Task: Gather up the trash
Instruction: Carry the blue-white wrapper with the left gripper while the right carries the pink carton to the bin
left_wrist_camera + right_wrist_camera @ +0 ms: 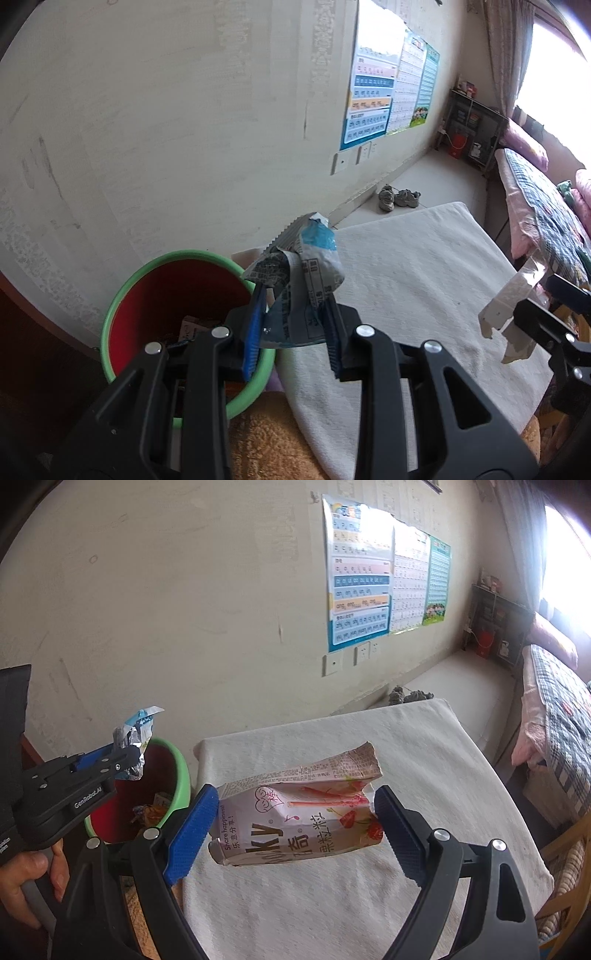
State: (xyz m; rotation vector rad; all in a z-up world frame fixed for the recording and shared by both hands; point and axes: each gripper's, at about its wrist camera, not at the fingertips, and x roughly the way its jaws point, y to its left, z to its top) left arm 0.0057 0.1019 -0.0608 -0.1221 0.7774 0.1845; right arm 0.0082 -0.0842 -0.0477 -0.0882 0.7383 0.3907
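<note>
The left gripper (295,325) has its jaws drawn close together, pinching a crumpled wrapper (299,273), silver-grey with a blue patch near the top and small dark print too creased to read. The wrapper hangs just beside the rim of the bucket (122,295), which is red inside with a green rim, and holds scraps at the bottom.

The right gripper (295,827) has its jaws spread wide and clamped on the two ends of a torn snack box (299,812), pale pink with red biscuit sticks and strawberries printed on it. The box is lifted above the white cloth (369,904), to the right of the bucket. Its side reads "Share happiness!" and large letters ending in "KY" run across the face, with Chinese characters beside them; its top flap is ripped open and ragged.

The right wrist view shows a hand (33,878) gripping the left tool's handle and the lettering "GenRobot.AI" on its black body. The left wrist view shows a pair of shoes (399,197) on the floor beyond the bucket, fully visible there, and only the plain back of the snack box at the right edge
</note>
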